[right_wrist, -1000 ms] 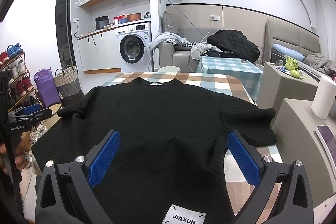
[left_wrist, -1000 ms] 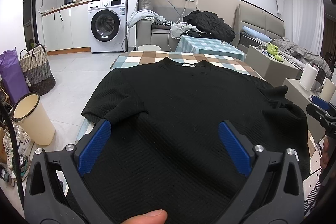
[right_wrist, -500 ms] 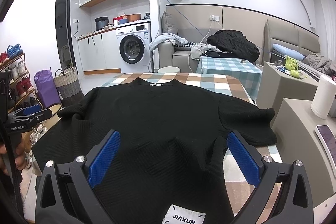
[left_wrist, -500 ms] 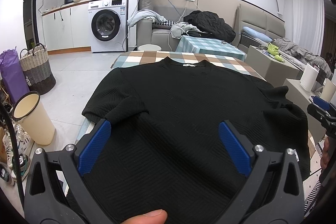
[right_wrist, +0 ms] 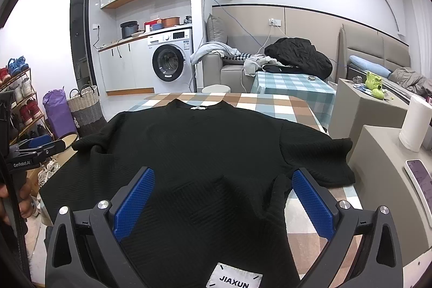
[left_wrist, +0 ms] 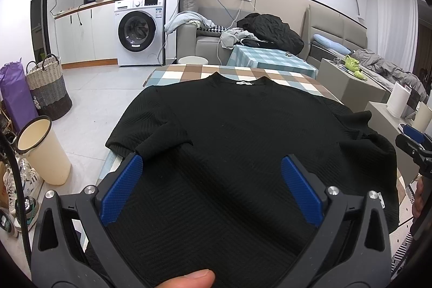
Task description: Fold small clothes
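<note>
A black short-sleeved knit top [left_wrist: 237,131] lies spread flat on a checked tablecloth [left_wrist: 189,72], collar at the far end and hem towards me. It also shows in the right wrist view [right_wrist: 202,147], with a white JIAXUN label [right_wrist: 234,279] at the hem. My left gripper [left_wrist: 210,180] is open and empty, held over the top's near left part beside the left sleeve. My right gripper [right_wrist: 222,193] is open and empty, over the near right part beside the right sleeve [right_wrist: 318,153].
A cream waste bin [left_wrist: 43,150], a woven basket [left_wrist: 48,88] and shoes stand on the floor to the left. Grey side cabinets [right_wrist: 383,180] with a paper roll [right_wrist: 414,123] and a phone [right_wrist: 421,180] stand to the right. A second checked table [right_wrist: 291,85] and a sofa lie beyond.
</note>
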A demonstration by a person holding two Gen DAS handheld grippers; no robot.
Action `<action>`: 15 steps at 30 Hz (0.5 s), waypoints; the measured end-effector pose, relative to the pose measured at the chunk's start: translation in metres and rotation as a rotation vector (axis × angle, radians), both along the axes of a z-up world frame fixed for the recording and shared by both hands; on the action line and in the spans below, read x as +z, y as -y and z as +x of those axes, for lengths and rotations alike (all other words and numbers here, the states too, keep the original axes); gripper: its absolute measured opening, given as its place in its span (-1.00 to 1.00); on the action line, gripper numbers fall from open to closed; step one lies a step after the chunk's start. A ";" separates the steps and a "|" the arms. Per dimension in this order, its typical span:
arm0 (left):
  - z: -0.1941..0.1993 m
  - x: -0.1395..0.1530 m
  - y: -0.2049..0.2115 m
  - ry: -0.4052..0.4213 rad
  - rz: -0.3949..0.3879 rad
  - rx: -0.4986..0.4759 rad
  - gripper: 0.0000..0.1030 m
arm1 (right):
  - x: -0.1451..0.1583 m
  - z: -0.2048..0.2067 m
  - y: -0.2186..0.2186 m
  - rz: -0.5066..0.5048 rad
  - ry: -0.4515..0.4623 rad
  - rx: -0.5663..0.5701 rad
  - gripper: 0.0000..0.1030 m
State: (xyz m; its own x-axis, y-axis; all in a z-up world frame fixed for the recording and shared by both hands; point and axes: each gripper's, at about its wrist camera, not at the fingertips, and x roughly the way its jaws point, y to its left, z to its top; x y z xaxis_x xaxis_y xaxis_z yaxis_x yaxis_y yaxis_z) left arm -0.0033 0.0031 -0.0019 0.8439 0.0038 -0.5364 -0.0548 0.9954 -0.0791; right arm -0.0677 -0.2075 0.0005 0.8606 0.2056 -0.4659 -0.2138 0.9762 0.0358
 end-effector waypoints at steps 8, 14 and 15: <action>0.000 0.000 -0.001 -0.001 0.000 0.000 0.98 | -0.001 0.001 0.002 0.002 -0.002 -0.001 1.00; 0.001 0.001 -0.001 0.000 -0.001 -0.002 0.98 | -0.002 0.002 0.003 0.002 -0.004 -0.003 1.00; 0.001 0.001 -0.001 -0.001 -0.002 -0.002 0.98 | -0.002 0.002 0.003 0.002 -0.002 -0.003 1.00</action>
